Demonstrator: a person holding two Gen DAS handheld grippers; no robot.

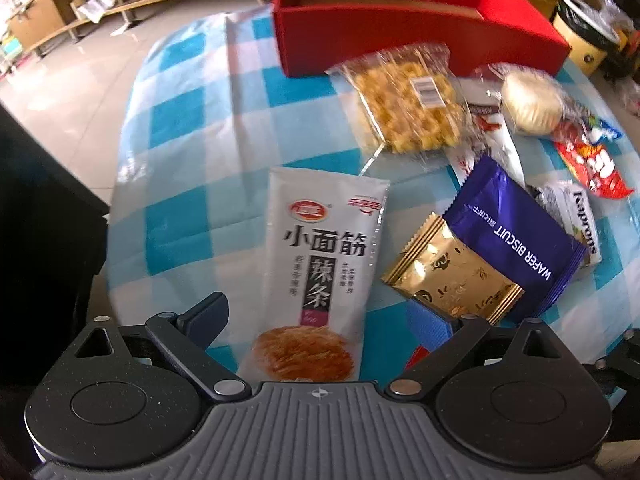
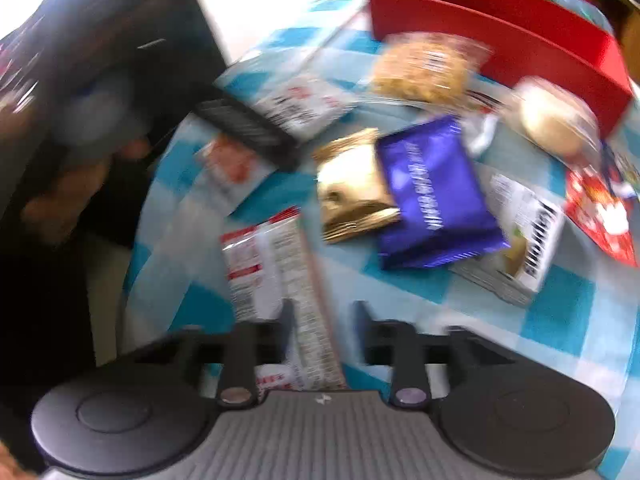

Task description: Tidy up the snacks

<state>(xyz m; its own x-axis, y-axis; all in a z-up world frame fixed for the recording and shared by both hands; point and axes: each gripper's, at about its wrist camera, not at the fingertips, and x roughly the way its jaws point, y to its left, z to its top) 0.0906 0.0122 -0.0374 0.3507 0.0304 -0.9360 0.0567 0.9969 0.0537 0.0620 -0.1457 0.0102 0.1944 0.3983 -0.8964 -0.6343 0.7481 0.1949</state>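
My left gripper (image 1: 320,320) stands open wide over a white gluten-strip packet (image 1: 320,264) that lies flat between its fingers, untouched by the pads. To its right lie a gold packet (image 1: 452,276) and a purple wafer biscuit pack (image 1: 516,232). The right wrist view is blurred. There my right gripper (image 2: 324,320) is half open over a white and red packet (image 2: 272,268). Its left finger overlaps the packet and cloth shows beside the right one. The red box (image 1: 400,12) stands at the back.
A clear bag of yellow snacks (image 1: 408,108), a wrapped round bun (image 1: 532,104), a red packet (image 1: 592,160) and a white packet (image 1: 580,220) crowd the blue checked cloth (image 1: 192,120) before the box. The table edge curves at the left above tiled floor.
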